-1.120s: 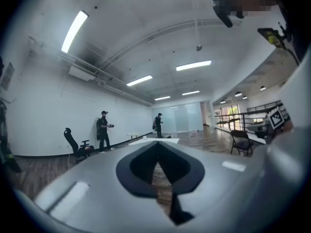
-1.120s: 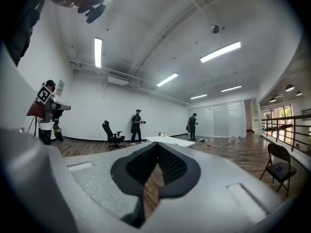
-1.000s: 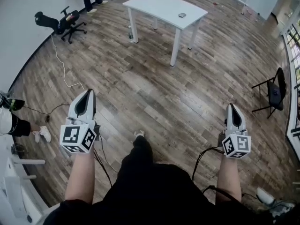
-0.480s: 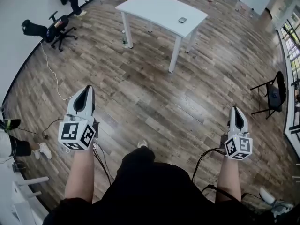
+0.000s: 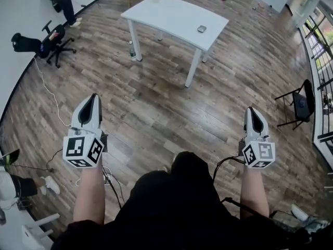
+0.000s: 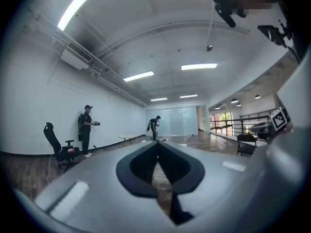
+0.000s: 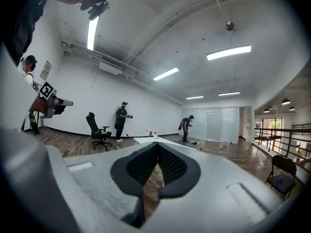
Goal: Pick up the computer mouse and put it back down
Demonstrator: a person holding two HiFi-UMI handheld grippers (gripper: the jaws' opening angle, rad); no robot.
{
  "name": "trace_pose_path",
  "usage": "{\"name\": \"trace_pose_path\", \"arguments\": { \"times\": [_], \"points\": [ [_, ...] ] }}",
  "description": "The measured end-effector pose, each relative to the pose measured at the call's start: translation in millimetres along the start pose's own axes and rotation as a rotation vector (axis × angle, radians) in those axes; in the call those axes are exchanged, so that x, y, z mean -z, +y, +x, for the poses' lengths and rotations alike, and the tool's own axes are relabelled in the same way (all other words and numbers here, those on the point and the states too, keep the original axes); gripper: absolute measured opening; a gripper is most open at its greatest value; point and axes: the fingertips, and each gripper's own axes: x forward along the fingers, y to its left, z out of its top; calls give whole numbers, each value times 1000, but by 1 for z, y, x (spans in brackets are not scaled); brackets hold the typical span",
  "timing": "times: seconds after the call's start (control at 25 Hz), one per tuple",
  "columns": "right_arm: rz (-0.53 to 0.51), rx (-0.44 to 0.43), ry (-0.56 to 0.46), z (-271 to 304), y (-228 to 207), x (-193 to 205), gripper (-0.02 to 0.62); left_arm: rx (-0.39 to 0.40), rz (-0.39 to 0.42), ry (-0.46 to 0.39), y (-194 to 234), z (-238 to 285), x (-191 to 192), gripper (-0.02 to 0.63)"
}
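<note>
A small grey computer mouse (image 5: 201, 29) lies near the right end of a white table (image 5: 166, 9) far ahead in the head view. Both grippers are held level over the wooden floor, well short of the table. My left gripper (image 5: 93, 95) is at the left, its jaws meeting at the tips with nothing between them (image 6: 158, 143). My right gripper (image 5: 251, 109) is at the right, also shut and empty (image 7: 158, 144). The table's edge (image 7: 148, 140) shows just beyond the right gripper's tips; I cannot make out the mouse in either gripper view.
A black office chair (image 5: 49, 40) and a standing person (image 5: 62, 1) are at the far left by the wall. A cable (image 5: 47, 92) trails over the floor. A bottle (image 5: 132, 51) stands by a table leg. A black folding chair (image 5: 301, 103) is at the right.
The table and floor have slid towards me in the head view as I walk forward. Both grippers have come along with me, still shut and level.
</note>
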Motion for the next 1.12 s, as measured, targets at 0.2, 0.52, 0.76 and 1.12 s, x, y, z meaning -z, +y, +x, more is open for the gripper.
{"name": "trace_pose_path", "arguments": {
  "times": [0.2, 0.52, 0.76, 1.12],
  "points": [
    [-7, -31, 5, 40, 12, 8, 2, -16, 14, -2, 24, 16, 3, 2],
    [11, -90, -19, 139, 23, 17, 2, -90, 2, -5, 65, 50, 7, 2],
    [-1, -107, -22, 216, 14, 16, 2, -134, 28, 18, 98, 113, 0, 2],
    [56, -71, 42, 335, -33, 25, 2, -106, 52, 41, 126, 260, -30, 2]
  ]
}}
